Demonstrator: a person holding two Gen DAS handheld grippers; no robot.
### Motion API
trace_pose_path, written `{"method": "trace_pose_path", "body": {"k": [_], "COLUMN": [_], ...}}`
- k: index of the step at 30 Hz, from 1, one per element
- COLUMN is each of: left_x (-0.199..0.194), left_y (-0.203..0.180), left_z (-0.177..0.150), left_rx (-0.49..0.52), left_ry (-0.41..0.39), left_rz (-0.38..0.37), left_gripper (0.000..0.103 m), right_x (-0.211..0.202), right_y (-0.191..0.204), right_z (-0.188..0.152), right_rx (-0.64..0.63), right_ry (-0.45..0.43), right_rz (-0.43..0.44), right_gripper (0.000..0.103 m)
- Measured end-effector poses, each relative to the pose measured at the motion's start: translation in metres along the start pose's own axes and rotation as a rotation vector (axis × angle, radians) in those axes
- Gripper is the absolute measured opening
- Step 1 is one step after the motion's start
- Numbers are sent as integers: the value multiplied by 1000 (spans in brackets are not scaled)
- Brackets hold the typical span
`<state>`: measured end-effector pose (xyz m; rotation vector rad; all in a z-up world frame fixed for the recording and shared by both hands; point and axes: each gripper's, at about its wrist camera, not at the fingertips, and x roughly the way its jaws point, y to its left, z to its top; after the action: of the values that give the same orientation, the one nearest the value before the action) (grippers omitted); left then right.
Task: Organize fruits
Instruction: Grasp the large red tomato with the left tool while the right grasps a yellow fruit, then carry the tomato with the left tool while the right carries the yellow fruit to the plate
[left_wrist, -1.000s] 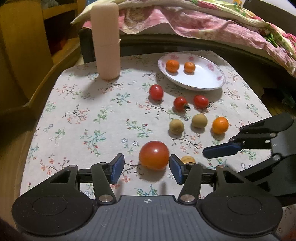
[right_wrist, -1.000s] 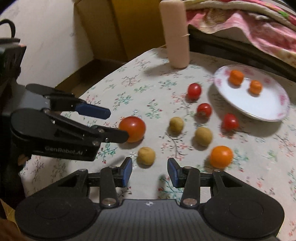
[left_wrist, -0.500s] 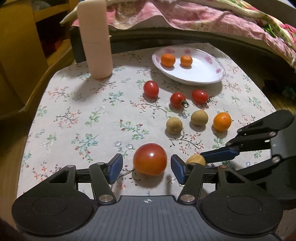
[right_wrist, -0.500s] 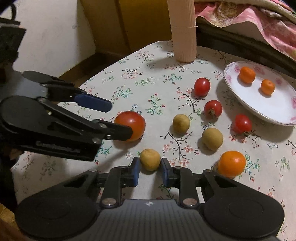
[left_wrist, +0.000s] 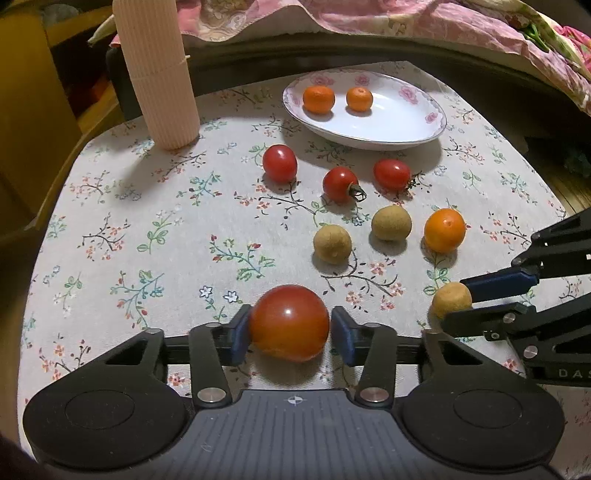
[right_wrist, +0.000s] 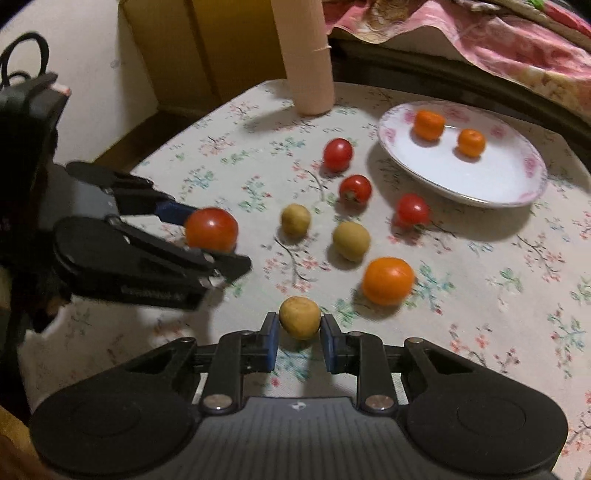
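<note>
Two grippers (left_wrist: 290, 330) (right_wrist: 298, 334) each grasp fruit squarely between their pads — left the large tomato (left_wrist: 289, 322), right a brown longan (right_wrist: 299, 317) — plate (left_wrist: 406, 129) lying ahead.

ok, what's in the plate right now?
Two small orange fruits sit apart in the far part of the white floral plate; the rest of the dish shows bare white. Its near inner wall is hidden by the rim.

Each hand-held gripper (left_wrist: 290, 334) is matte black plastic with blue rubber finger pads (left_wrist: 240, 334), silver pivot screws, round ribbed housings, and faint white lettering.
</note>
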<state>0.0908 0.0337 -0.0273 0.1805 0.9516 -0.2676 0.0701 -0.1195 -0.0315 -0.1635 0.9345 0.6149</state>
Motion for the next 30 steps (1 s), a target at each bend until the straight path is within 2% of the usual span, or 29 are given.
{"method": "trace_pose_path", "body": {"k": [9, 12, 15, 18, 23, 30], "left_x": [-10, -13, -13, -13, -11, -10], "left_y": [-19, -32, -37, -40, -43, -46], "left_z": [-15, -22, -22, -24, -24, -27], "left_rx": [18, 81, 92, 120, 136, 176], "left_ry": [27, 17, 19, 16, 22, 18], "left_rz": [-95, -93, -123, -116, -127, -134], "left_gripper": [51, 51, 53, 54, 69, 73], "right_x": [-10, -11, -12, -12, -12, -12], "right_y": [-10, -10, -8, -5, -5, -8], "right_z": [-11, -16, -20, -23, -23, -23], "right_rx": [47, 48, 40, 16, 5, 5], "right_ry": [-1, 3, -5, -8, -6, -16], "right_rz": [-6, -18, -23, -31, -28, -16], "right_gripper": [27, 27, 27, 27, 28, 32]}}
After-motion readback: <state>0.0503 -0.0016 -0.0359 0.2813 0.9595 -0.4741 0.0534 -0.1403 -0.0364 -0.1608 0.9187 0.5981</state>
